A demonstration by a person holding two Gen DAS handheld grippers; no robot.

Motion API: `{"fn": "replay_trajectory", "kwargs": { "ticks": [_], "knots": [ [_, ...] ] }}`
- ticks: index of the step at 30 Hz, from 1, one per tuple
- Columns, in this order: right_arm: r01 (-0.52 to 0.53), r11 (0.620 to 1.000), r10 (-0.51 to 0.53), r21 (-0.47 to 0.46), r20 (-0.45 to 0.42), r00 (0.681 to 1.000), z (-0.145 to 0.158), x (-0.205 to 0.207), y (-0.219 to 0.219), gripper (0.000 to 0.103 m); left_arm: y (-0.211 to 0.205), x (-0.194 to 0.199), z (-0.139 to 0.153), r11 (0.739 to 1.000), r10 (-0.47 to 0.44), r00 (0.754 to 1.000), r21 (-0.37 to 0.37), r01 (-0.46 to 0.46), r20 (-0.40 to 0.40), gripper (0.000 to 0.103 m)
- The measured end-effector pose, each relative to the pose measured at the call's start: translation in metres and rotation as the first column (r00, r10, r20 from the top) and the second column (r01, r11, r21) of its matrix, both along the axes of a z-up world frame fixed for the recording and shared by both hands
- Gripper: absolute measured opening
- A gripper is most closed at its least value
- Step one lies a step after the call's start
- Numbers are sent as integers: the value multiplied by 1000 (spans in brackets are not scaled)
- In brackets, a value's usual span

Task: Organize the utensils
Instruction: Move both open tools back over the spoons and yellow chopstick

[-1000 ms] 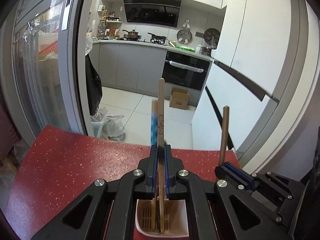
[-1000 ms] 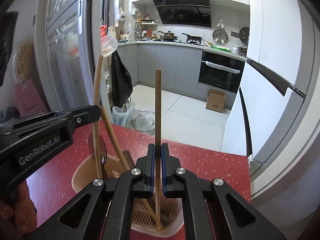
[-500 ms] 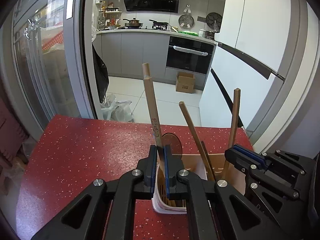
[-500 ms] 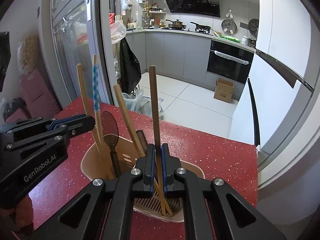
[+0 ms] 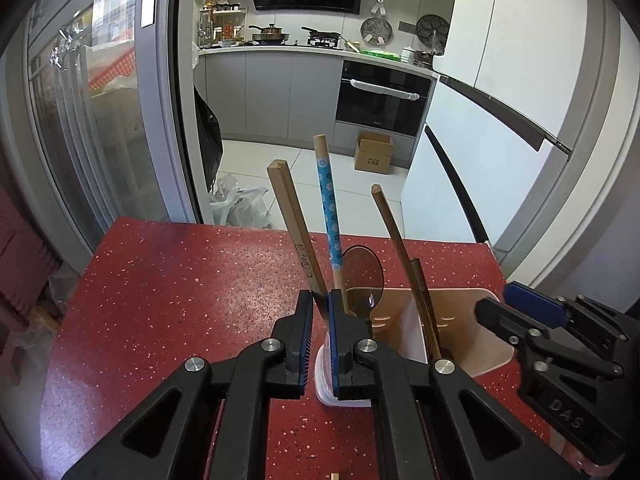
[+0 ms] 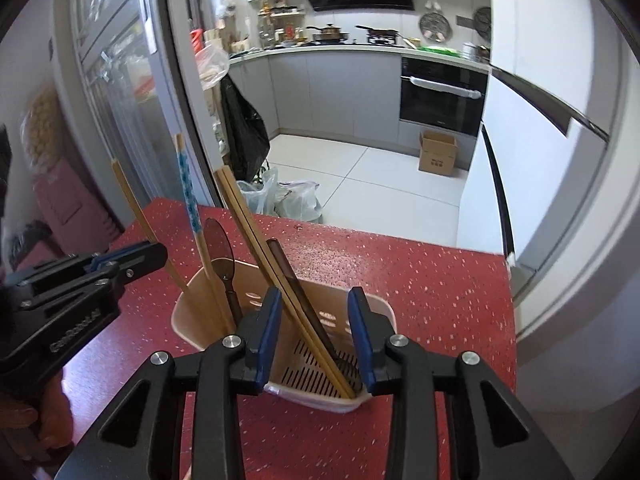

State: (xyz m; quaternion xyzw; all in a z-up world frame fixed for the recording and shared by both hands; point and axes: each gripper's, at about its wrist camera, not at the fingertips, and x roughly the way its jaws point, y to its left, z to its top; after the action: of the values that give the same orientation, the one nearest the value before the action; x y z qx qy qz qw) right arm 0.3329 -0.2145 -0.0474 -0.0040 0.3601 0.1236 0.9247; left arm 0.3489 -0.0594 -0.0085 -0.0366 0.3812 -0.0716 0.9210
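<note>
A beige utensil holder [image 6: 384,312] stands on the red countertop [image 6: 420,280]. My right gripper [image 6: 314,320] hangs just above it; its jaws are opening and touch nothing. Between them, free of the pads, a pair of wooden chopsticks [image 6: 256,232] and a dark-handled utensil [image 6: 296,280] lean in the holder. My left gripper [image 5: 318,308] is shut on plain wooden chopsticks [image 5: 296,236] whose lower ends reach into the holder [image 5: 460,308]. A blue-patterned chopstick [image 5: 330,208] and a dark spoon [image 5: 362,272] stand beside them. The right gripper [image 5: 520,312] shows at the right edge.
The red speckled countertop [image 5: 180,288] ends at a far edge above the kitchen floor. A white fridge [image 5: 500,140] stands to the right and a glass door [image 5: 100,120] to the left. A hand [image 6: 24,420] holds the left gripper. A wooden tip [image 5: 334,476] shows at the bottom edge.
The right gripper's jaws parted and let go of its chopstick, which now leans in the holder. Both views dipped toward the holder. The left gripper's chopsticks tilted left and sank into it.
</note>
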Motion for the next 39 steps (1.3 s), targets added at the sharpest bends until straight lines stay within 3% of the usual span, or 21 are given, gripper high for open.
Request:
{"fn": "replay_trajectory", "kwargs": {
  "ticks": [8,9,10,11,12,13,20,23,25,27,29,32,35,39],
  "knots": [
    [61,996,-57,65,-51,997,1,-42,-29,39,0,-3,2,999,-15,1000,30,16,-14,36],
    [67,995,-63,69,-58,996,0,-46,-31,39,0,-3,2,999,-16,1000,33,17,-13,41],
    [75,994,-70,75,-69,995,-1,-51,-35,39,0,-3,1,999,-15,1000,36,16,-17,78],
    [84,993,-77,82,-81,994,-2,-55,-37,39,1,-2,1,999,-4,1000,39,5,-22,101],
    [94,992,-86,89,-93,992,-3,-61,-41,39,3,-4,3,999,9,1000,40,-9,-12,103],
    [101,991,-92,92,-101,991,-4,-65,-43,39,5,-8,6,999,23,1000,37,-23,22,103],
    [150,984,-134,94,-163,977,-12,-95,-53,44,11,-23,11,998,6,1000,65,-7,7,103],
    [175,979,-147,104,-231,962,-23,-106,-59,54,19,-43,7,997,6,1000,75,-4,-26,103],
    [180,977,-142,116,-278,950,-30,-112,-61,68,25,-54,-2,998,8,997,69,-2,-83,103],
    [182,975,-130,126,-341,931,-40,-117,-61,75,35,-71,-19,998,10,985,56,0,-170,103],
    [189,974,-121,128,-414,902,-53,-124,-59,75,40,-88,-36,997,4,971,72,14,-240,103],
    [189,975,-111,119,-477,872,-69,-136,-56,75,50,-123,-72,992,0,929,114,46,-371,103],
    [179,977,-88,117,-546,833,-86,-151,-47,75,56,-152,-95,989,9,895,134,57,-447,103],
    [167,979,-61,118,-610,790,-106,-166,-33,75,61,-183,-114,988,34,869,146,44,-494,103]
  ]
}}
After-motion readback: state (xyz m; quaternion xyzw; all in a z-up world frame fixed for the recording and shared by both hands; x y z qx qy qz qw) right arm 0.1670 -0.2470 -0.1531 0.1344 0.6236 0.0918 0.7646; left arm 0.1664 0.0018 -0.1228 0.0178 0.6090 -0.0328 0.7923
